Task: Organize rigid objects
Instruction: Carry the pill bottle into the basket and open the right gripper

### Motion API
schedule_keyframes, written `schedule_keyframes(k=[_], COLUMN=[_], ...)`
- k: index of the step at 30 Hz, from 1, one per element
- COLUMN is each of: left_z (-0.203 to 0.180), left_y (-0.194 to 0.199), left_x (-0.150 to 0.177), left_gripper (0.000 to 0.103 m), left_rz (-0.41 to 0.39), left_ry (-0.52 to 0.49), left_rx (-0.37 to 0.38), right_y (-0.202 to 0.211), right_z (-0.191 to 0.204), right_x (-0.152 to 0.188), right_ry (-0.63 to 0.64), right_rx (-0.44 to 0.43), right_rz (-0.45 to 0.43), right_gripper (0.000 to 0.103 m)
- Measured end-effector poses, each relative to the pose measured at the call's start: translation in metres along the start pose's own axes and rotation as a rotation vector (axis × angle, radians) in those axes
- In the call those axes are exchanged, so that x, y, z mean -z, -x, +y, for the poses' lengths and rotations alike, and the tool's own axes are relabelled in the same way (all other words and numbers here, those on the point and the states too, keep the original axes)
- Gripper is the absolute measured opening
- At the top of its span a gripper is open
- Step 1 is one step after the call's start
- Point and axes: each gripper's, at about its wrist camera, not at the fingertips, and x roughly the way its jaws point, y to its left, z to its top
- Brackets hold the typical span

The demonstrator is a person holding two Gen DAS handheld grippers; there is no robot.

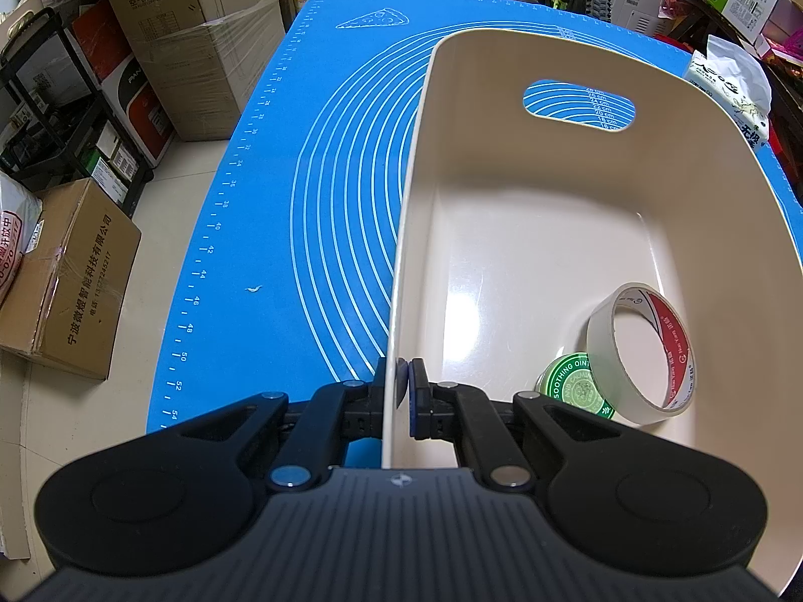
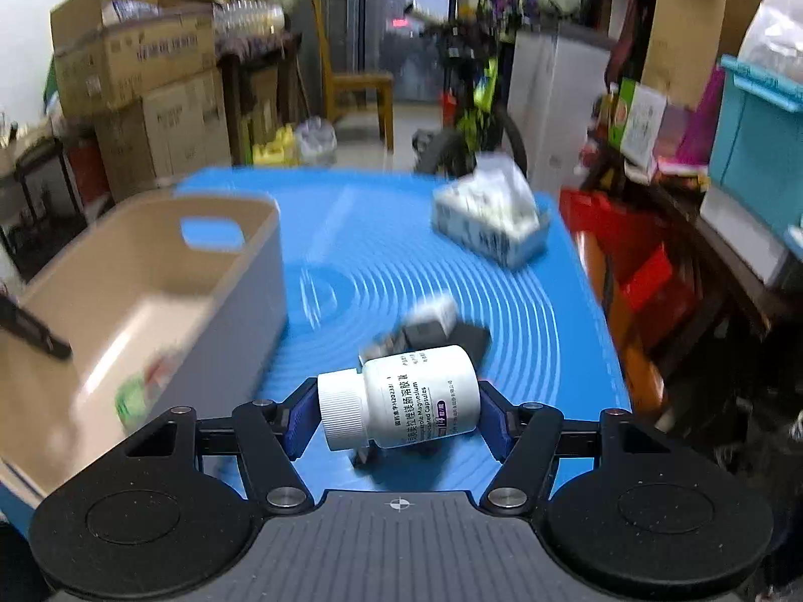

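bottle: the white plastic pill bottle with a ribbed white cap [image 2: 399, 396] is lying sideways between the right gripper [image 2: 396, 414] jaws, cap towards the left pad, base towards the right pad. So its long axis runs across the jaws, pad to pad.

right jaws: clenched on that bottle end to end, and it looks lifted clear of the blue silicone baking mat [image 2: 451, 271] on the tabletop. The background is smeared, so take fine detail with a pinch of salt.

bin: the beige plastic storage bin with the oval handle cutout [image 2: 150, 261] sits to the left of the bottle and a bit further out, as the right wrist camera sees it. That's the relation that matters, I reckon: the carry goes left and over the near wall.

left jaws: the left gripper [image 1: 404, 386] is pinched shut on the bin's side wall [image 1: 401, 271], one pad inside, one outside. Looks like it's just steadying the thing.

already in the bin: a roll of pale masking tape [image 1: 642, 351] leaning against a round green ointment tin [image 1: 577, 386], both in the near corner.

still out: some dark blurry bits [image 2: 431, 333] right behind the bottle, can't tell what they are, and a white tissue pack [image 2: 489, 213] further back.

watch out: an end-to-end hold on a round cap could slip if the wrist tilts.
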Motion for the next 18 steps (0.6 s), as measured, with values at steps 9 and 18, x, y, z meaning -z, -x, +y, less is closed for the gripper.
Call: schedule_keyframes(k=[9,18], left_z=[-0.001,-0.001], left_y=[0.000,0.000], left_x=[0.000,0.000], left_gripper=[0.007,0.007], left_rz=[0.000,0.000], left_ry=[-0.002,-0.002], left_rx=[-0.001,0.000], right_y=[-0.004,-0.037], right_z=[0.060,0.126], right_x=[-0.048,-0.059], right_ry=[0.046,0.107], right_rx=[-0.083,-0.145], right_rz=[-0.061,-0.022], right_gripper=[0.068,0.068])
